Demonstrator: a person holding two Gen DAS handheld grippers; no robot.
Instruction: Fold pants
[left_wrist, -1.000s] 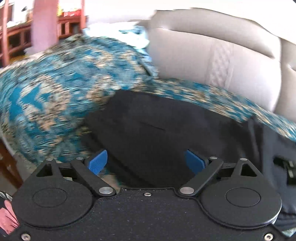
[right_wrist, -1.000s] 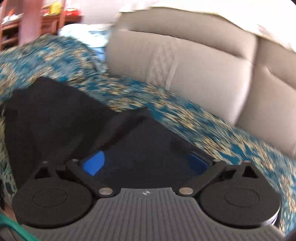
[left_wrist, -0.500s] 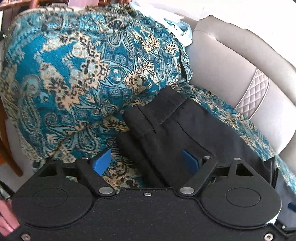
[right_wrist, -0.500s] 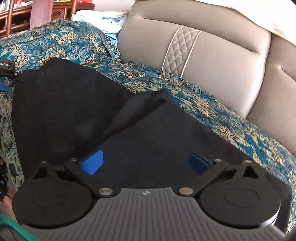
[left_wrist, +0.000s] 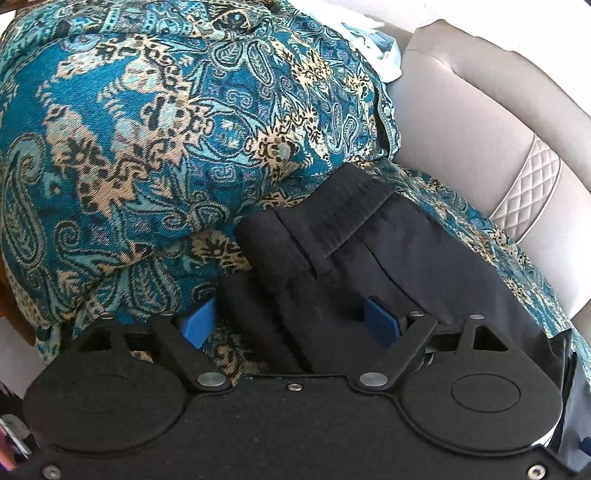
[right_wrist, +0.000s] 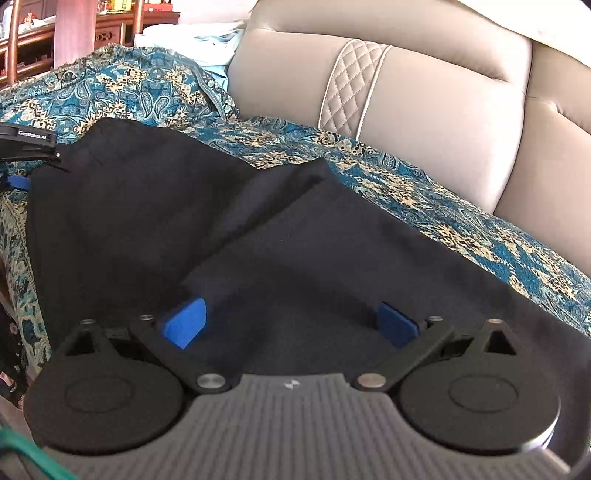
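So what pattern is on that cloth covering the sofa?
The cloth is teal-blue paisley with cream and black motifs, clearest in the left wrist view.

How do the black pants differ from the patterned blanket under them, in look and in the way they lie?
Colour: the pants are plain black, while the blanket has a teal and cream paisley pattern.
Extent: the pants cover only part of the seat; the blanket spreads past them on all sides and up over the armrest.
Layering: the pants lie on top, with one leg folded across the other; the blanket lies beneath as a single cover.
Both are soft cloth resting on the beige sofa.
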